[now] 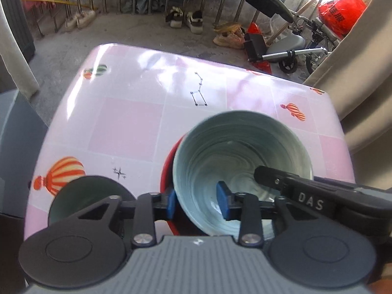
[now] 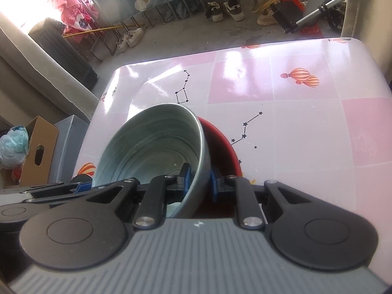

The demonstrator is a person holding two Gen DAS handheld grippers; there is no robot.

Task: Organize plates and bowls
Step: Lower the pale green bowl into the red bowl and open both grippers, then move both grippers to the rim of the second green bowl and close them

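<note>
A: So, who has the bowl [image 1: 235, 169]?
B: Right gripper [image 2: 198, 180], narrow jaws pinching its rim. The left gripper [image 1: 198, 204] straddles the opposite rim, pads slack.
A: And below?
B: A red plate [image 2: 220, 142] on the table [image 1: 132, 122].

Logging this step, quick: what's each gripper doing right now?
Left gripper: open, pads straddling the grey-green bowl rim without pressing.
Right gripper: shut on the same bowl's rim.
</note>
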